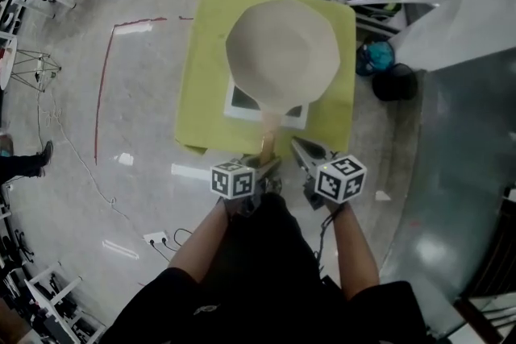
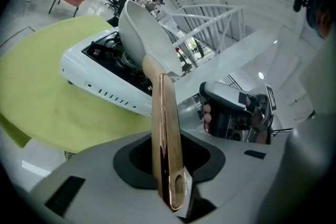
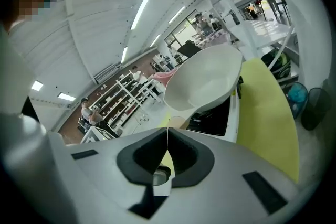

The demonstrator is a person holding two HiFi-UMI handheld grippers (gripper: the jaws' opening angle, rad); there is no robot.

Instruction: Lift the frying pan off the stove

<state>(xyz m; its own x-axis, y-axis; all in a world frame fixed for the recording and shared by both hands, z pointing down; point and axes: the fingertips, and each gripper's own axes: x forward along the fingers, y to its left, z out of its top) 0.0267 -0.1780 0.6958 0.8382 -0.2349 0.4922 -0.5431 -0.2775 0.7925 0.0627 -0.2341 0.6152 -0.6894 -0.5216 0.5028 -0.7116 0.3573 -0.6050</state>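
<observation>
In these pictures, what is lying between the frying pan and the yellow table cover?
A white gas stove: the frying pan sits on it, and it stands on the yellow table cover. The left gripper view shows this most clearly.

The frying pan [image 1: 282, 52] hides most of the stove [image 1: 239, 99].
</observation>
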